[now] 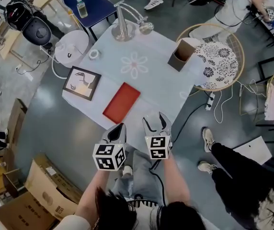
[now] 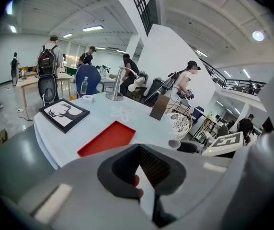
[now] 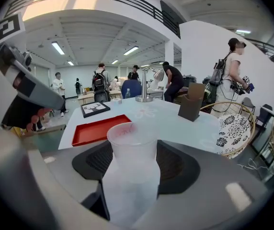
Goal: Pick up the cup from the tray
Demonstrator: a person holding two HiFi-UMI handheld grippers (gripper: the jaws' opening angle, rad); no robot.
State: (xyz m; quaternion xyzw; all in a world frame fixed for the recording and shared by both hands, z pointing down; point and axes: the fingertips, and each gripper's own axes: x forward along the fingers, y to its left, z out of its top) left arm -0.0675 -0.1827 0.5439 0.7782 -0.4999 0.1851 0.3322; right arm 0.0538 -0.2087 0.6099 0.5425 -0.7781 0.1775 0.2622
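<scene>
Crowded hall, pale counter (image 1: 151, 66): the red tray (image 1: 121, 102) near its front edge lies bare. Right claw (image 1: 157, 124) is clamped on the translucent cup (image 3: 131, 152), held out past that edge. Left claw (image 1: 117, 133) is together, empty. Recommend light, steady pressure and an upright cup; the thin wall would likely buckle.

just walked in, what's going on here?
A person holds a gripper in each hand at the near edge of the table. The right gripper is shut on a clear plastic cup, held up in the air. The left gripper holds nothing. The red tray lies bare on the table, so the cup is off it.
</scene>
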